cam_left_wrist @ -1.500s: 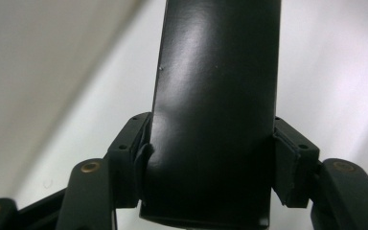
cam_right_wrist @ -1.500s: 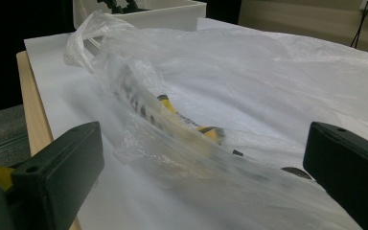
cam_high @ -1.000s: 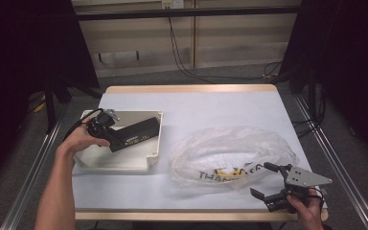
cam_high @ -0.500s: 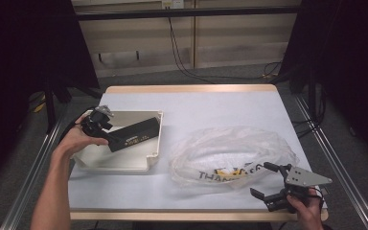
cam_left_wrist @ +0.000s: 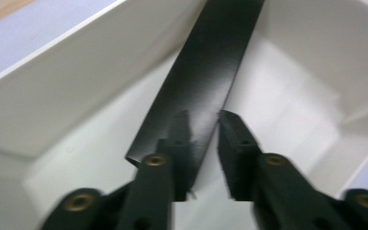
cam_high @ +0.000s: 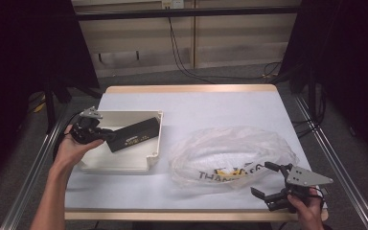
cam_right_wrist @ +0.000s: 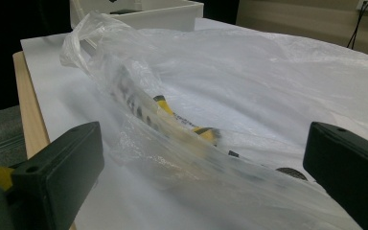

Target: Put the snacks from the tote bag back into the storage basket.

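Note:
A long flat black box [cam_high: 134, 135] lies slantwise in a white tray [cam_high: 120, 165], its far end up by the tray's right rim. My left gripper [cam_high: 106, 136] is at the box's near end. Its jaws have just been closing, and in the left gripper view the black box [cam_left_wrist: 215, 62] runs from between them, with the left gripper [cam_left_wrist: 205, 129] pinching that end above the tray [cam_left_wrist: 67, 86]. My right gripper [cam_high: 262, 178] stands wide open at the front right edge of a crumpled clear plastic bag [cam_high: 230, 148]. The bag [cam_right_wrist: 220, 72] spreads ahead of the right gripper [cam_right_wrist: 201, 143], untouched by the pads.
The bag carries yellow and black print and fills the table's middle right. The tray's corner [cam_right_wrist: 163, 14] stands beyond the bag. The table's wooden front edge [cam_high: 172, 215] runs just below my right hand. Bare white tabletop [cam_high: 211, 105] lies behind the tray and bag.
My left hand has drawn back slightly toward the tray's left side and risen a little. The black box lies about where it was. The right gripper has not moved.

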